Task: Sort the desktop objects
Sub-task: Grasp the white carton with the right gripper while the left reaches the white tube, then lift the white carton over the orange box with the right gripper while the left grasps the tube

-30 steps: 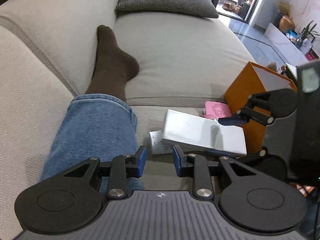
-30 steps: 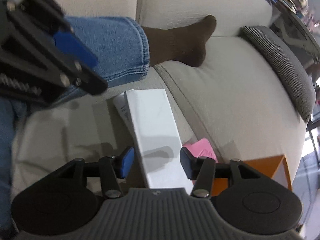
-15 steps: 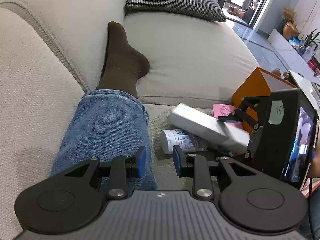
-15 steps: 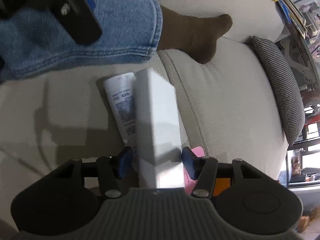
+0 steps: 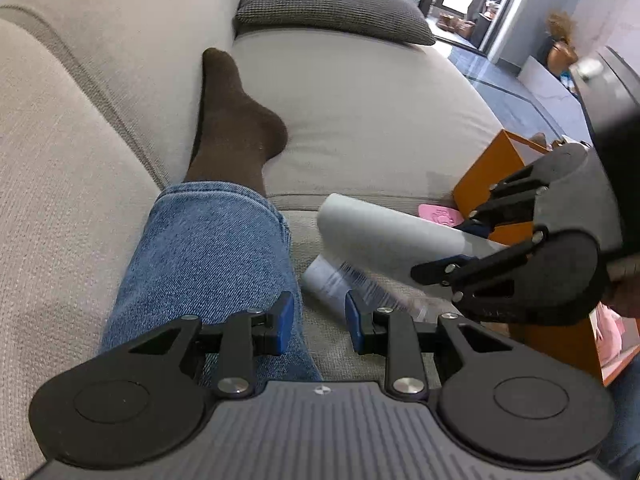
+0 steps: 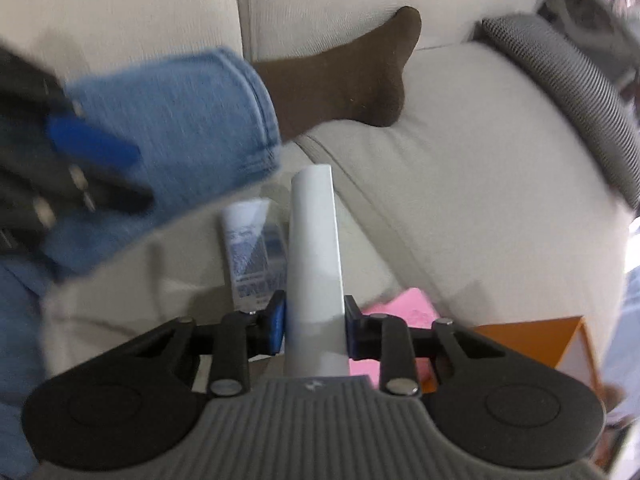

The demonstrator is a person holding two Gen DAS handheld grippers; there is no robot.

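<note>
Left wrist view: left gripper (image 5: 319,318) hangs spread and empty at lower centre. Right gripper (image 5: 468,242) at right pinches the white box (image 5: 384,236), lifted off the tube (image 5: 340,284); a second ago it lay flat. Keep it level toward the orange bin (image 5: 492,168).

Right wrist view: jaws are closing on the white box (image 6: 316,248), now edge-on at centre; pads (image 6: 276,322) should seat squarely.
</note>
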